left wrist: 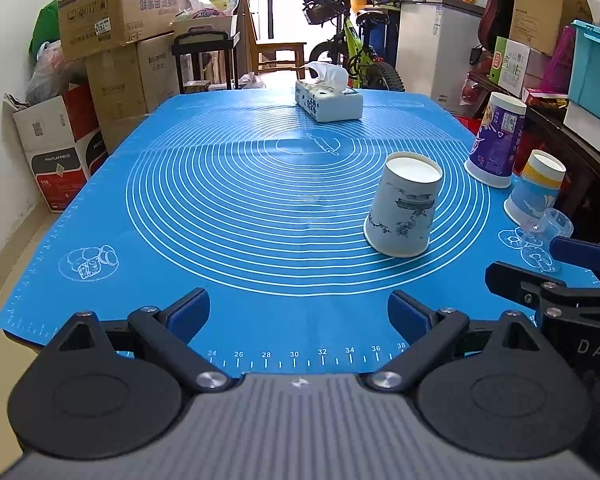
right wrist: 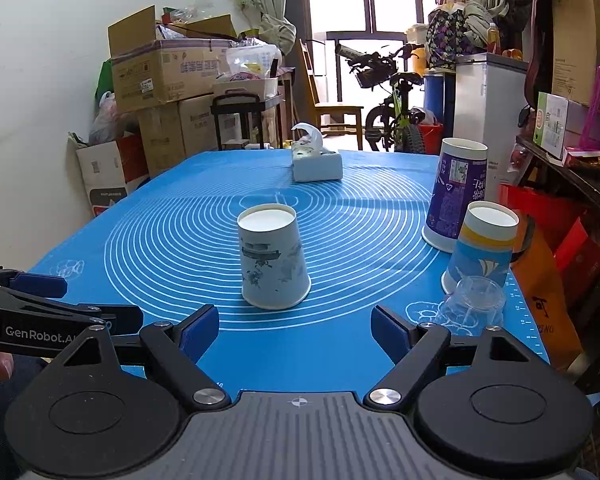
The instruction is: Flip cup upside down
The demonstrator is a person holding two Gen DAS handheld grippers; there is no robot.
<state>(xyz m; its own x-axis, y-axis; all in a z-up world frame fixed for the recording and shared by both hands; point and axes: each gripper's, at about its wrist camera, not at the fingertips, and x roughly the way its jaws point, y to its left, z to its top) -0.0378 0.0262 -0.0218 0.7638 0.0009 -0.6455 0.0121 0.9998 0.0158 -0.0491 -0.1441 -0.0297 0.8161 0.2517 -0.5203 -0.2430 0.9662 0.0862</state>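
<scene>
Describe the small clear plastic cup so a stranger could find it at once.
Start at the blue baking mat with white rings, then go to its right edge, where cups stand in a row. Nearest the right gripper is the clear plastic cup, upside down just in front of the blue and yellow paper cup. It is the only see-through one, and the shortest.
</scene>
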